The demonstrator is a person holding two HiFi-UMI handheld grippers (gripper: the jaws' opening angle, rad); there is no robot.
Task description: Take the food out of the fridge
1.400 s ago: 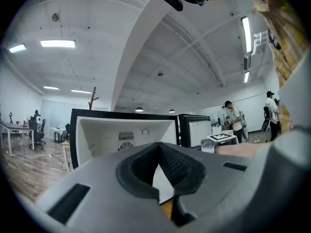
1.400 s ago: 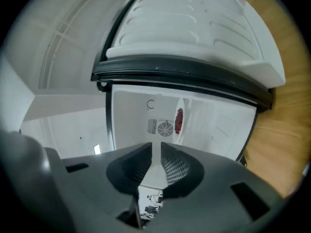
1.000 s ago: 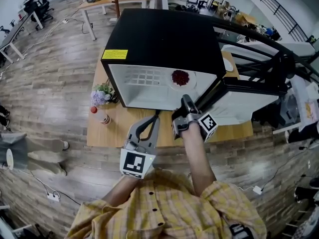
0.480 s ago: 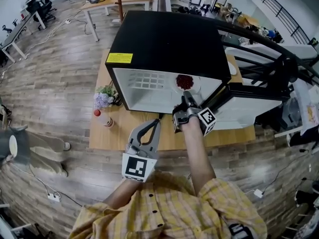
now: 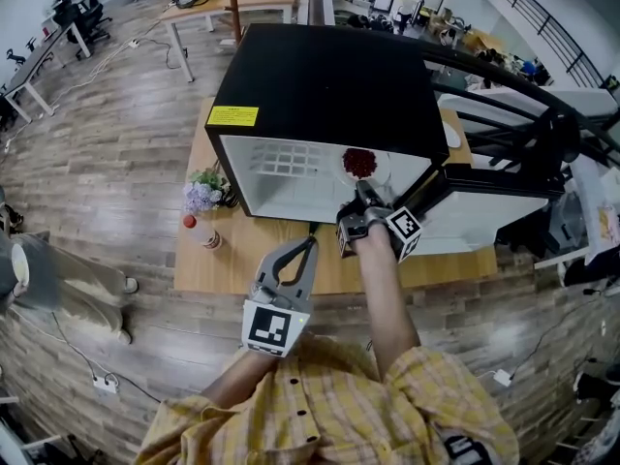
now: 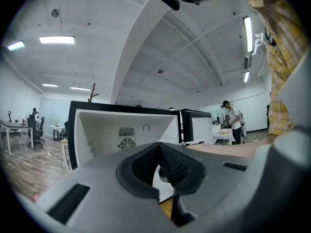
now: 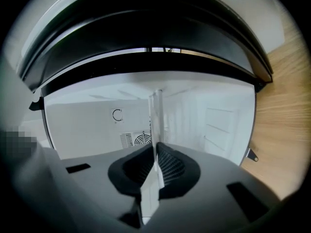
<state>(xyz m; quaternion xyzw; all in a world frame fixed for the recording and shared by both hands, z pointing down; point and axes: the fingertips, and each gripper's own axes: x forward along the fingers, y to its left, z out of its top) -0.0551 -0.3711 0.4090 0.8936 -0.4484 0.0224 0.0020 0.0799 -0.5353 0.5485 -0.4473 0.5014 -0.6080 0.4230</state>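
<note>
My right gripper (image 5: 360,192) reaches into the open black mini fridge (image 5: 320,76), its jaws closing on the rim of the white plate (image 7: 156,130), which stands edge-on between the pads. The red food (image 5: 359,162) sits on that plate, inside the fridge toward its right side. My left gripper (image 5: 311,241) hangs outside over the wooden table (image 5: 208,264), jaws together and empty.

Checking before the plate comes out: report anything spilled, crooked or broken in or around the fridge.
Nothing stands out. The fridge stands upright on the table, its door open; the red food sits heaped on its plate, none spilled. The right tongs are closing with the plate's rim between them.
</note>
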